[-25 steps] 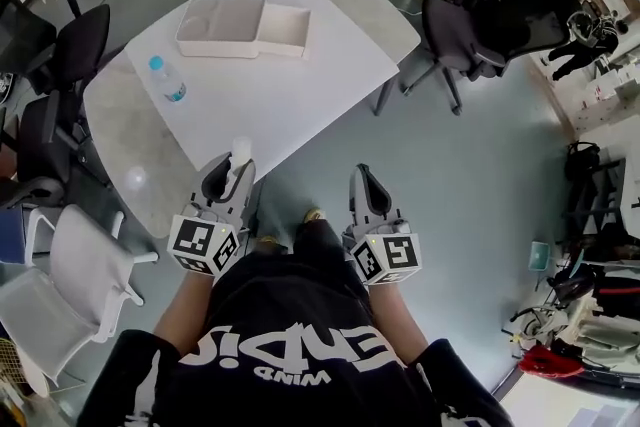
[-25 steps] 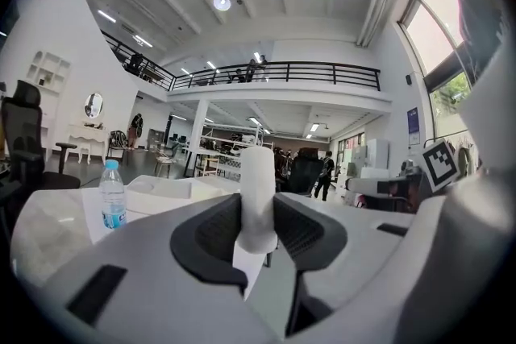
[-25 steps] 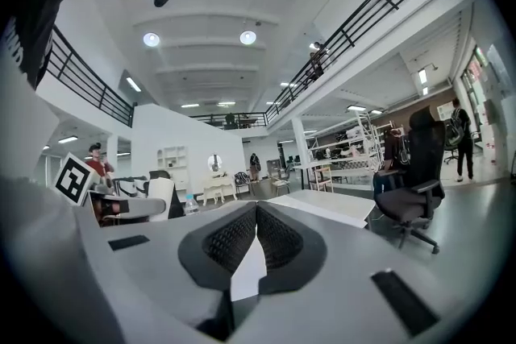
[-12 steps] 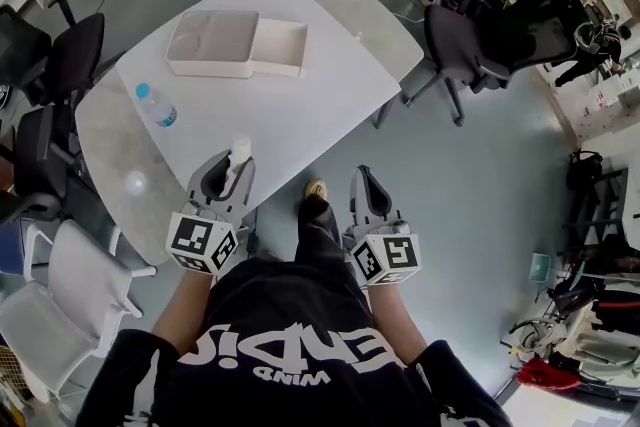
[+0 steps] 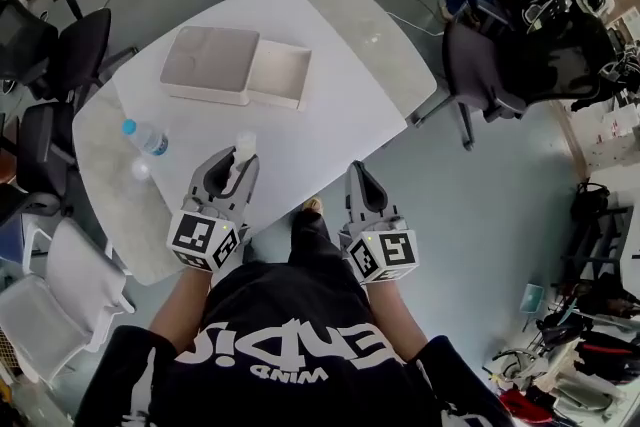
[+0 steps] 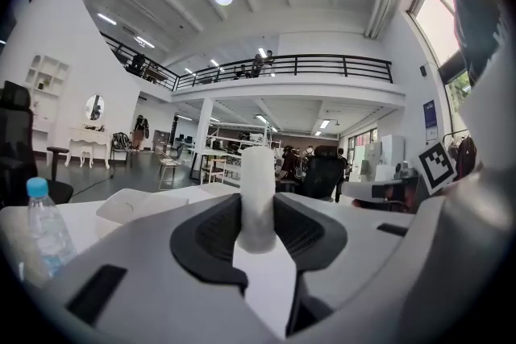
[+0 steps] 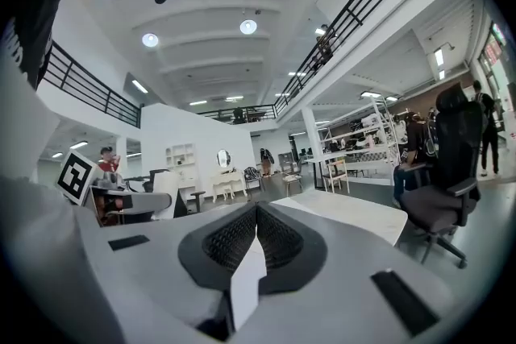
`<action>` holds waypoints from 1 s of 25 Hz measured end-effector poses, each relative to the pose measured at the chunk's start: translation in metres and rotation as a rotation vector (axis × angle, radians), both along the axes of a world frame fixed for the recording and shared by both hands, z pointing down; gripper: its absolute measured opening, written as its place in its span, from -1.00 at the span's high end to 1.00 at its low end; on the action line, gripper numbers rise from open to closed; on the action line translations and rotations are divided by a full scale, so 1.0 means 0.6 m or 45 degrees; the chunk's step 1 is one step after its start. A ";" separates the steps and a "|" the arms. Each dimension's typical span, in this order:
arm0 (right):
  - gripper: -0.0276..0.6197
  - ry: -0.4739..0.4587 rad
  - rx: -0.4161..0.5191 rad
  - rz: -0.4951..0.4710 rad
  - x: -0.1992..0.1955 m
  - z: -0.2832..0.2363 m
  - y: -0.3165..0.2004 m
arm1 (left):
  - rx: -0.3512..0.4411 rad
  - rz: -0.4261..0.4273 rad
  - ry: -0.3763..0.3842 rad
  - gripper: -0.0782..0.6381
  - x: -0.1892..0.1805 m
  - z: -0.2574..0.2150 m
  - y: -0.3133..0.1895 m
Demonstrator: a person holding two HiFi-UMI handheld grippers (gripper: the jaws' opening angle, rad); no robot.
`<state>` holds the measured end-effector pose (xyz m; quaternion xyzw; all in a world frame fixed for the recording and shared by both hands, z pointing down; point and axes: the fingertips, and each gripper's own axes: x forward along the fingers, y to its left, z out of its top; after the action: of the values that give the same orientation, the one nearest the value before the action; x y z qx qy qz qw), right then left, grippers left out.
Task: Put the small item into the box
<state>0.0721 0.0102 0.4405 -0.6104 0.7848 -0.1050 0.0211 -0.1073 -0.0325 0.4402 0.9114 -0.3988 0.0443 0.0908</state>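
1. Left gripper [image 5: 236, 167]: I read its jaws as closed on a small white cylinder [image 6: 258, 197]. The cylinder stands upright between the dark ribbed pads [image 6: 216, 231], and most of its length rises above them.
2. In the head view the cylinder [image 5: 243, 148] sticks out past the jaw tips, over the near part of the white table [image 5: 330, 105].
3. Right gripper [image 5: 361, 180]: I read its jaws as fully together, pad against pad, with nothing between them. The right gripper view confirms this [image 7: 256, 234].
4. The right gripper sits at 3 o'clock of the left gripper. It is well apart from it and off the table edge, over the grey floor.
5. Box [image 5: 205, 65]: it lies flat on the table at 12 o'clock of the left gripper, well apart from it.
6. The box has a closed beige part on one side. An open tray [image 5: 281, 73] adjoins it at 3 o'clock, and the tray shows a bare bottom.
7. Water bottle [image 5: 145, 137]: it has a blue cap and sits on the table at 10 o'clock of the left gripper and 7 o'clock of the box. In the left gripper view it stands upright at the left edge [image 6: 47, 225].
8. Surroundings: a black office chair [image 5: 510, 65] stands at 3 o'clock of the table. A white chair [image 5: 60, 285] stands at 8 o'clock.
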 end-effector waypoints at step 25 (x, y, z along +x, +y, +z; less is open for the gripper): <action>0.84 -0.044 -0.045 -0.207 0.071 -0.006 -0.236 | -0.052 -0.191 -0.059 0.43 0.058 -0.033 -0.204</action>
<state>0.1150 -0.1316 0.4366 -0.5429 0.8294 -0.1310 0.0153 -0.0724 -0.1549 0.4204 0.8757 -0.4670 0.0666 0.1033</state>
